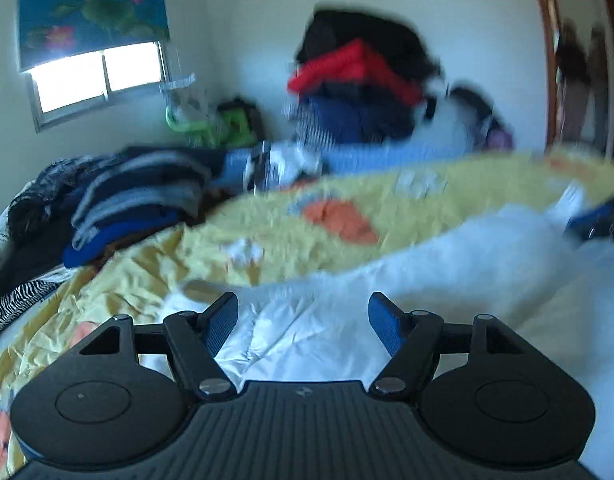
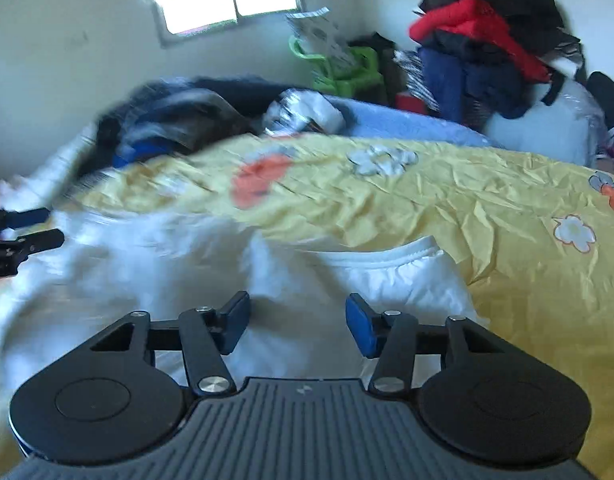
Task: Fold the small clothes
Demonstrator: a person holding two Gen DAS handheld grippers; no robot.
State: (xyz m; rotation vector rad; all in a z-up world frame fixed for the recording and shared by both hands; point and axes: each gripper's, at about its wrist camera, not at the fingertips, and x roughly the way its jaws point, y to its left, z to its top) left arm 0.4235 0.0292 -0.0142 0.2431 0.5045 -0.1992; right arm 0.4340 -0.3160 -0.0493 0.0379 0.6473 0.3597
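A home bedroom: bedspread (image 2: 387, 200), clothes heap (image 2: 487, 48), window (image 2: 227, 0).

Garment (image 2: 347, 276) lies on the bedspread (image 2: 447, 200), directly ahead of both grippers. Right gripper (image 2: 298, 322) above its near part; left gripper (image 1: 303, 322) likewise, jaws apart, nothing between. Folded stack (image 1: 135, 212) sits on the bed's far left. Clothes heap (image 2: 491, 48) piled behind the bed at right. Window (image 2: 227, 2) in the back wall, left of the heap.
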